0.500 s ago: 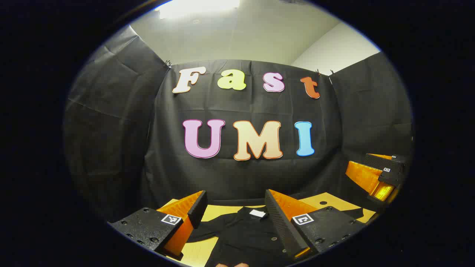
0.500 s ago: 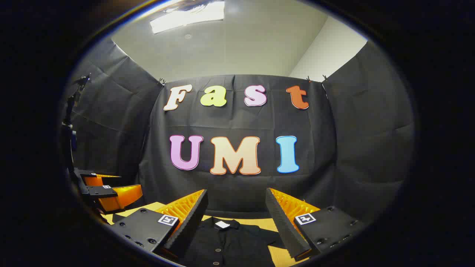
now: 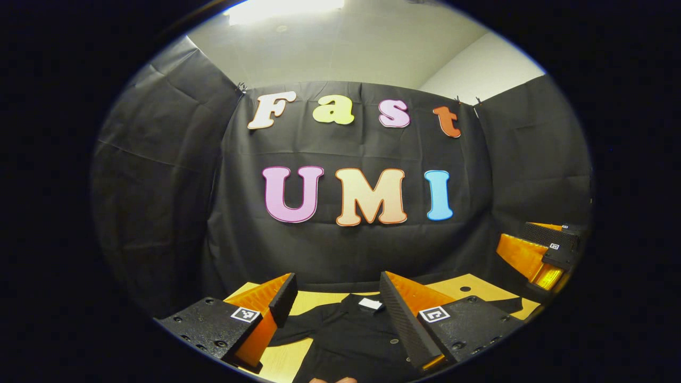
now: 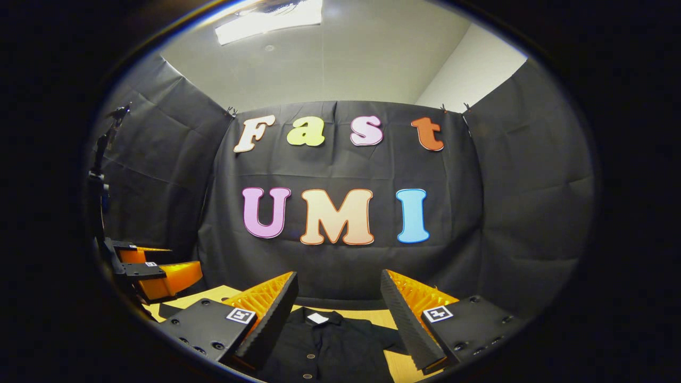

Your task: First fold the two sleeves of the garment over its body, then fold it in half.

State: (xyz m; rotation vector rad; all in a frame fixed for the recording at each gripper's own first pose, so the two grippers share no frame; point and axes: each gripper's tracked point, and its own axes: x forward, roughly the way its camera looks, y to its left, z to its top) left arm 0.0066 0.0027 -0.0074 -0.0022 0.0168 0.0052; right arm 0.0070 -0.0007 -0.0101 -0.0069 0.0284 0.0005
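Observation:
A black button-up shirt lies flat on the pale wooden table, collar and white neck label toward the booth wall. Its sleeves spread out to both sides. My left gripper hovers open above the collar, nothing between its fingers. In the right gripper view the same shirt lies below my right gripper, which is also open and empty. The right gripper shows at the far right of the left gripper view. The left gripper shows at the left edge of the right gripper view.
Black cloth walls close the booth on three sides behind the table. A dark stand rises at the left edge of the right gripper view. A small dark hole marks the tabletop to the right of the shirt.
Both views have tipped slightly downward, so the wall sits a little higher and a bit more of the table and shirt shows. The jaws stay open.

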